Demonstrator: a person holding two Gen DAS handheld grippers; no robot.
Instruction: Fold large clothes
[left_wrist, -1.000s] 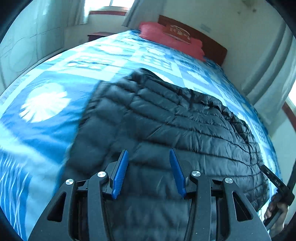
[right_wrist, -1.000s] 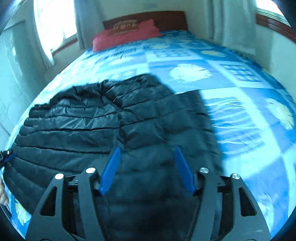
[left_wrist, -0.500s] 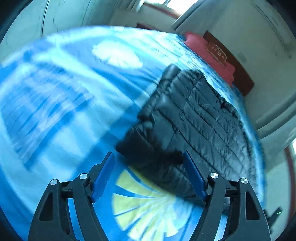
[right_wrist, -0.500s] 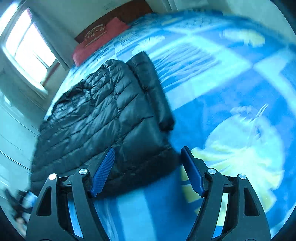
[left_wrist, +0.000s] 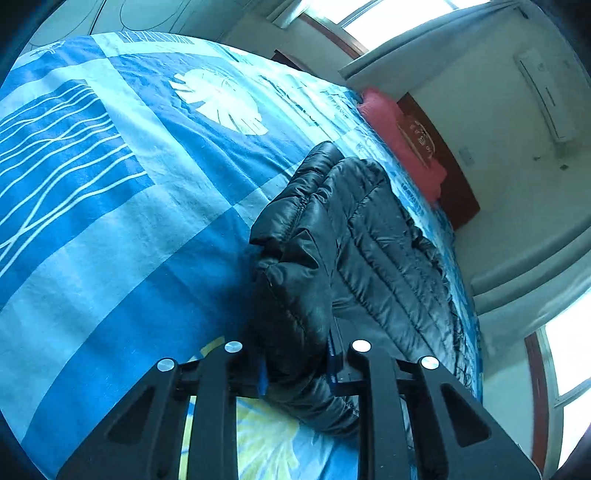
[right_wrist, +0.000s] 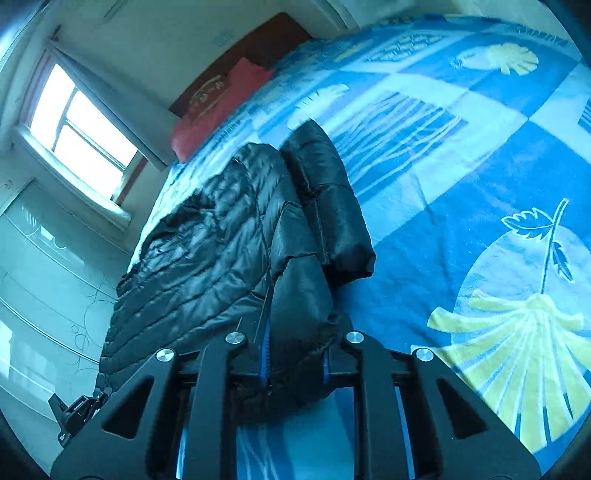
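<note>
With the black puffer jacket (left_wrist: 373, 251) lying flat on the bed, its near hem sits along the foot edge and its long axis runs from there toward the headboard end. Each near corner of the hem is pinched: left hand-held gripper (left_wrist: 295, 369) is clamped on the left corner, padding bulging up between the jaws; right hand-held gripper (right_wrist: 295, 358) is clamped on the right corner (right_wrist: 299, 306) the same way. Both sets of jaws have just been closing, with fabric between them. So the jacket lies straight ahead of both grippers, stretching away from them; neither hand is nearer, one corner each. A sleeve (right_wrist: 332, 206) lies folded along the jacket's right side, cuff toward the foot edge. A sleeve or folded edge also ridges the left side (left_wrist: 295, 199).

Judgement: next move probably lifts the hem and carries it along the long axis toward the collar end, halving the length; both hands need to travel evenly or the fold skews. Slippery padded shell may slip from the grip.

Bedsheet (left_wrist: 122, 206) is blue patchwork with leaf and shell prints and lies bare around the jacket. Red pillow (left_wrist: 399, 140) against the dark wooden headboard (right_wrist: 266, 40) at the far end. Windows with curtains on both sides, a wall air conditioner (left_wrist: 546, 92) high up.
</note>
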